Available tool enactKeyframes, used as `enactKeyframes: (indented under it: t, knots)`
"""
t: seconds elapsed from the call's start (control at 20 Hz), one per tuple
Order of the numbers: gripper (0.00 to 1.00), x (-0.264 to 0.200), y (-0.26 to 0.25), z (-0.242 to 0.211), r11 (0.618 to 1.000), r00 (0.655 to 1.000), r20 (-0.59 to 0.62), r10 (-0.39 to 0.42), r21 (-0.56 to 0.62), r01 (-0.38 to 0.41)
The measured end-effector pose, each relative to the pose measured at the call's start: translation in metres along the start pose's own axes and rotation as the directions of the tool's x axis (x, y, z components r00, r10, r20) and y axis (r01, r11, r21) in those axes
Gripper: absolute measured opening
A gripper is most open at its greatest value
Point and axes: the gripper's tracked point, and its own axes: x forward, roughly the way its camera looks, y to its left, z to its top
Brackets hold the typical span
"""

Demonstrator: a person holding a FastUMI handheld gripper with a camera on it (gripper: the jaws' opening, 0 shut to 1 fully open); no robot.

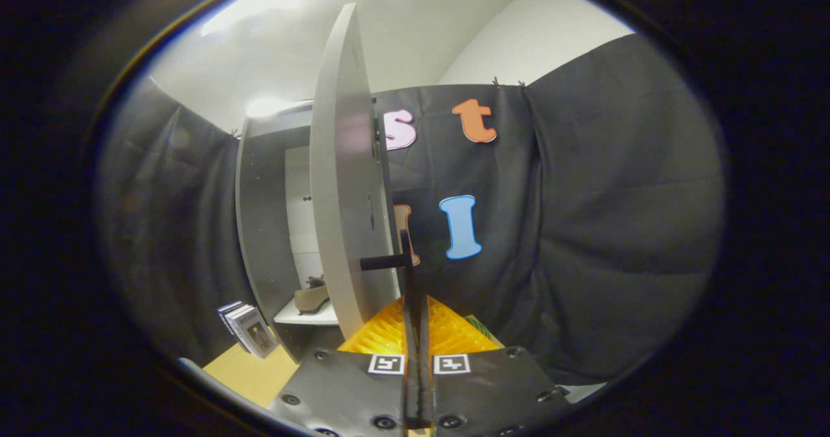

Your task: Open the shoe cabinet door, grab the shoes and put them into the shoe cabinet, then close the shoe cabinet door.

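Note:
The grey shoe cabinet (262,229) stands ahead and to the left with its door (343,184) swung open, so I see the door nearly edge-on. A black bar handle (395,262) sticks out from the door's face, and its long bar runs down between my fingers. My gripper (415,314) is shut on that handle, with both fingers (382,336) pressed against the bar. Inside the cabinet, a tan shoe (312,296) rests on a white shelf (305,317), to the left of the door's lower edge.
Several books (249,330) lean against the cabinet's lower left side on a light wooden surface (249,372). Black cloth walls hang close behind and to the right of the door.

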Motion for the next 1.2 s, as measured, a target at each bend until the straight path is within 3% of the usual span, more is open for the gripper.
enactKeyframes:
  t: [0.2,0.45,0.7,0.95,1.2]
  knots:
    - [0.02,-0.001,-0.020,0.003,1.000,1.000,-0.011,0.000,-0.026,0.000]
    - [0.02,-0.031,-0.047,0.005,0.997,0.998,-0.009,-0.065,-0.033,0.065]
    - [0.02,-0.060,-0.043,0.009,0.995,0.996,0.002,-0.090,-0.043,0.090]
    - [0.02,-0.080,-0.003,0.001,0.998,0.999,-0.005,-0.037,-0.041,0.037]
    - [0.03,-0.088,0.058,-0.020,0.995,0.996,-0.036,0.084,-0.046,-0.085]
